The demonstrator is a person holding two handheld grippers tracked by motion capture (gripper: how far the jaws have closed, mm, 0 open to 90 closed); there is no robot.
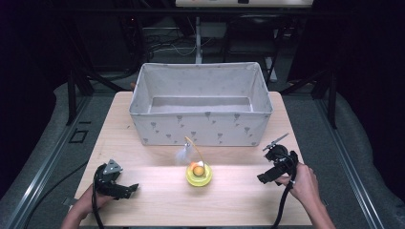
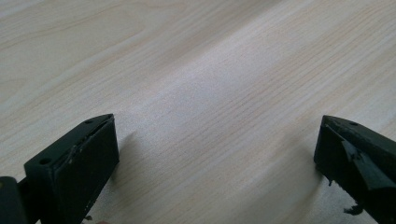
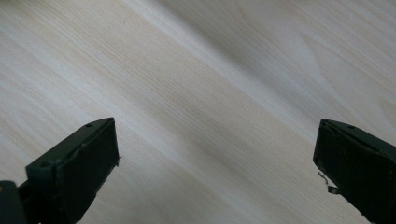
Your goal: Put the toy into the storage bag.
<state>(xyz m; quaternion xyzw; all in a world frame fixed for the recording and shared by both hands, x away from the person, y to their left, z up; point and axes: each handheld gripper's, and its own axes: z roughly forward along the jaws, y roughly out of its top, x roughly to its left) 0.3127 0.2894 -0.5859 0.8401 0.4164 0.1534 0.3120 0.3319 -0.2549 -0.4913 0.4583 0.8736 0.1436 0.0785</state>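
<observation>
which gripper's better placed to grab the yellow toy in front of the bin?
Roughly even. The yellow toy sits about midway between both. Slight edge to the left gripper: its open jaws already point toward the toy along the table, while the right gripper angles downward.

The right gripper (image 3: pixel 217 172) shows its two black, blocky jaws rising from the bottom corners of the right gripper view, set wide apart with nothing between them. Each jaw has a flat inner face and small screw holes along its top edge. Below and beyond them lies the pale, light-wood table top (image 3: pixel 201 84), its fine grain running diagonally, with a soft grey band of shadow across the upper right.
</observation>
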